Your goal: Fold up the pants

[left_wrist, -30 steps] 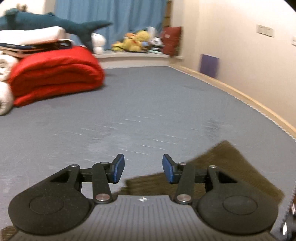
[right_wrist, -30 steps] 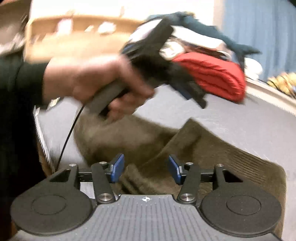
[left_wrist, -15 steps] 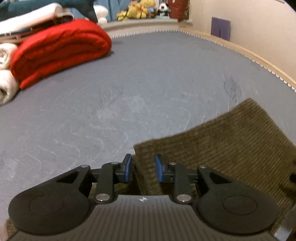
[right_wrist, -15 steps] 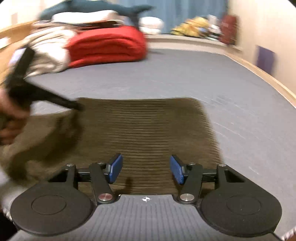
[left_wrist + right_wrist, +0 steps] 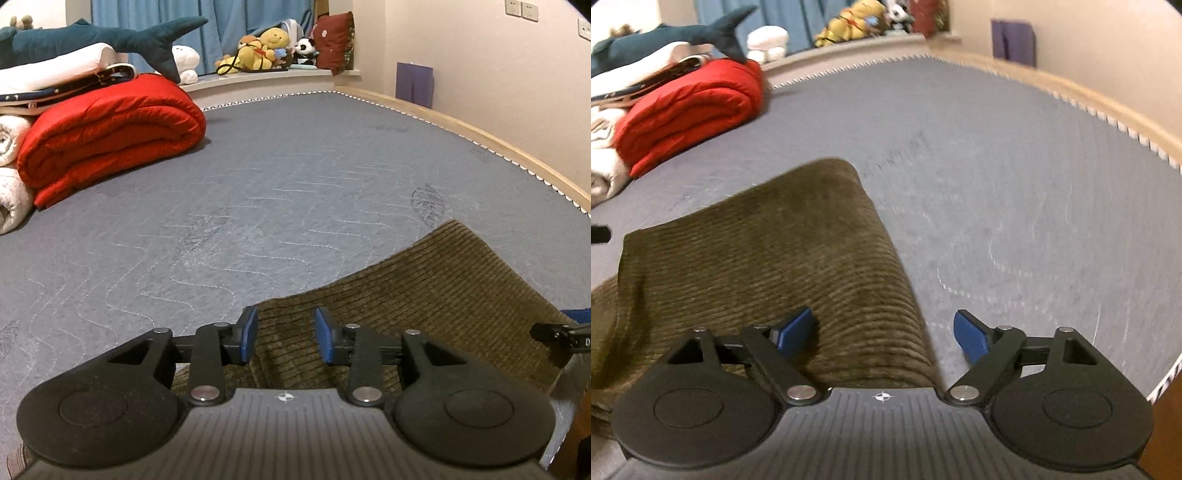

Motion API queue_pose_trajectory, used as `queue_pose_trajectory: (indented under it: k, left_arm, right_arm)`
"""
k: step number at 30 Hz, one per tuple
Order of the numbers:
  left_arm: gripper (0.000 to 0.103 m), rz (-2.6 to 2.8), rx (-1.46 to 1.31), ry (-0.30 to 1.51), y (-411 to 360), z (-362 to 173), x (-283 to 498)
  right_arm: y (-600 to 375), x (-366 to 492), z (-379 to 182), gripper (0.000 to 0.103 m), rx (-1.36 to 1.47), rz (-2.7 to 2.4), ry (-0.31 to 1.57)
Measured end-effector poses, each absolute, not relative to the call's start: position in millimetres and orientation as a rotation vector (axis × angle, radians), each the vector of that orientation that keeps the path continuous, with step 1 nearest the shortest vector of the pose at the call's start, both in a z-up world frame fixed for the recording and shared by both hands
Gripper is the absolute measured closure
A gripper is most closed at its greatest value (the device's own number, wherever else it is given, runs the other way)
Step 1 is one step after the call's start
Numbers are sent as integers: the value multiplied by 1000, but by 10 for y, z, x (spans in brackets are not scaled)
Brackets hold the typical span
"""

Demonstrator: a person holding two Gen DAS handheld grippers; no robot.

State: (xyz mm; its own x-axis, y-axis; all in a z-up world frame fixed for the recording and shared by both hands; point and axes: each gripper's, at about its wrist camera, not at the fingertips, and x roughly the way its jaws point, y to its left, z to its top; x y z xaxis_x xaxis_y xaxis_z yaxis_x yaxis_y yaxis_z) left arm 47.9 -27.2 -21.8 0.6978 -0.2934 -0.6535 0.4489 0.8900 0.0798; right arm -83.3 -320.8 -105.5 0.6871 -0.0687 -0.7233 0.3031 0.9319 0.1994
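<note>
Olive-brown corduroy pants (image 5: 443, 295) lie folded flat on the grey mattress (image 5: 295, 184). In the left wrist view my left gripper (image 5: 284, 334) hovers over their near left corner. Its jaws are opening, a ridge of cloth lies between the blue pads (image 5: 248, 334), and they do not press on it. The right wrist view shows the pants (image 5: 757, 258) stretching away to the left. My right gripper (image 5: 882, 332) straddles their right edge with its jaws opening wide. One pad sits over the cloth, the other over bare mattress (image 5: 997, 184). A finger of the right gripper (image 5: 561, 334) shows at the left view's right edge.
A folded red quilt (image 5: 110, 129) and white blankets (image 5: 11, 173) are stacked at the far left, with a plush shark (image 5: 110, 37) on top. Stuffed toys (image 5: 262, 48) line the window ledge. The bed's wooden edge (image 5: 498, 144) and a wall run along the right.
The right gripper swung from facing the person's hand to looking along the mattress, dropped lower, and its jaws widened. The left gripper narrowed over the pants' corner, then widened a little.
</note>
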Motion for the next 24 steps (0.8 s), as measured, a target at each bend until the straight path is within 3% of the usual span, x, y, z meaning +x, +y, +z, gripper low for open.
queue_pose_trajectory:
  k: [7,11,13,17,19,22,24]
  left_arm:
    - [62,-415,238,671,-266,-214,467]
    - [62,-416,239,665,-267,-213,448]
    - [61,-415,240,663,-268,-211,442]
    - [56,-416,234,660,-262,-201,433]
    - [56,-420,223,662,-257,-193,433]
    - [45,-442,148,693,-226,-172,451]
    - [25,-488,34,745,-175,-152,476]
  right_arm:
    - [-3230,-748,-1176,17,428,-131,861]
    - [-3212,-732,-1151,24,424,-114,861]
    - [-3199,-742,-1139,31,423,-113,857]
    - [-3225,-852,-1039,60,440,-112,824]
    - [-3190,-889,-952,67,425,-101,793]
    - [-2936,-966,-762,71,265,-82,715]
    - [-2659,-1041,-634,72,95,-57,641]
